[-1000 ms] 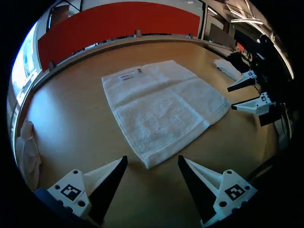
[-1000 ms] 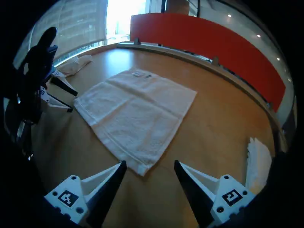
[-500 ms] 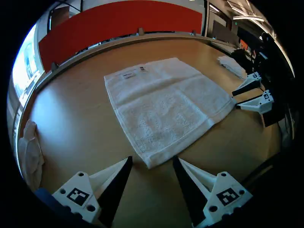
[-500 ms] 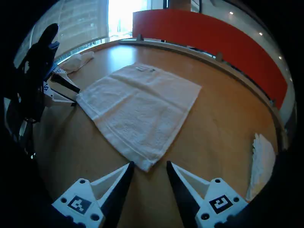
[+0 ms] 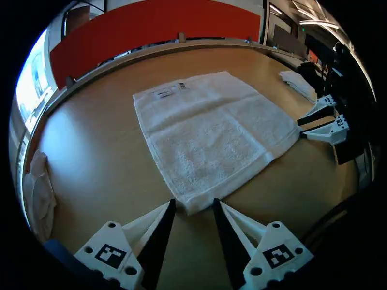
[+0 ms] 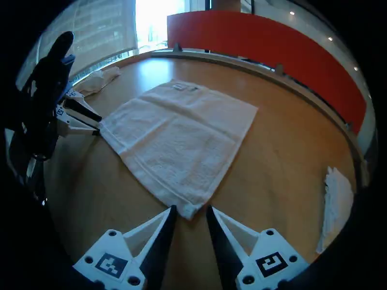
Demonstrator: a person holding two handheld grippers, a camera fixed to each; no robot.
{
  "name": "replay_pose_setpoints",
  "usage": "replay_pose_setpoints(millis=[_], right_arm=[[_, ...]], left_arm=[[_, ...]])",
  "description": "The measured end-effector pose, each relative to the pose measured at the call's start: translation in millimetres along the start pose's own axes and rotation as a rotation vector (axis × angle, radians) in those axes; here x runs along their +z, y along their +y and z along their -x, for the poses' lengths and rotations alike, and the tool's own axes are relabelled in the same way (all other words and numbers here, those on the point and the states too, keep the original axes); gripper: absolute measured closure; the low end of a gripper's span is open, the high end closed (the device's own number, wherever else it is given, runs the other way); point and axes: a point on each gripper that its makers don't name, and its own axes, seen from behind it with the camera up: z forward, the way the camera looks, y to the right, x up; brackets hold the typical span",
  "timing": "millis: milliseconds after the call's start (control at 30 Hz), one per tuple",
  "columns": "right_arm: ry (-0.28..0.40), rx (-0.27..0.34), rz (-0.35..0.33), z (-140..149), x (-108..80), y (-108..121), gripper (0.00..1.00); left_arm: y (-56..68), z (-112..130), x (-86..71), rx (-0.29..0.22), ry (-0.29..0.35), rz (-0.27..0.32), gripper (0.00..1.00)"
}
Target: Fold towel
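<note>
1. I see the white towel (image 5: pixel 213 130) lying flat and spread out in the middle of the wooden table (image 5: pixel 92 154).
2. My left gripper (image 5: pixel 193 205) sits low at one towel corner. Its fingers are narrowly apart with the corner between them, and I can't see them pinching it.
3. My right gripper (image 6: pixel 191 211) straddles the neighbouring corner the same way, with a narrow gap left open.
4. A folded cloth (image 6: pixel 338 203) lies near the table's edge, well apart from the towel.
</note>
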Motion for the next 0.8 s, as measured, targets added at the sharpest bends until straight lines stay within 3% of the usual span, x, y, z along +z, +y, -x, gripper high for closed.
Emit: replay_pose_setpoints(millis=[133,200,267,467,800], right_arm=[[0.0,0.004,0.001,-0.1,-0.3,-1.0,0.58],[0.0,0.005,0.002,-0.2,-0.3,-1.0,0.61],[-0.002,0.007,0.004,-0.2,-0.1,-0.7,0.66],[-0.007,0.011,0.005,0.2,0.0,-0.4,0.77],[-0.006,0.017,0.007,-0.6,-2.2,0.9,0.87]], left_arm=[[-0.2,0.6,0.0,-0.004,-0.004,-0.002,0.48],[0.0,1.0,-0.1,-0.002,-0.006,-0.003,0.53],[0.3,1.8,-0.2,-0.002,-0.01,-0.007,0.65],[-0.4,2.7,-1.2,-0.008,-0.015,-0.014,0.78],[-0.8,2.8,-2.3,-0.014,-0.022,0.005,0.87]])
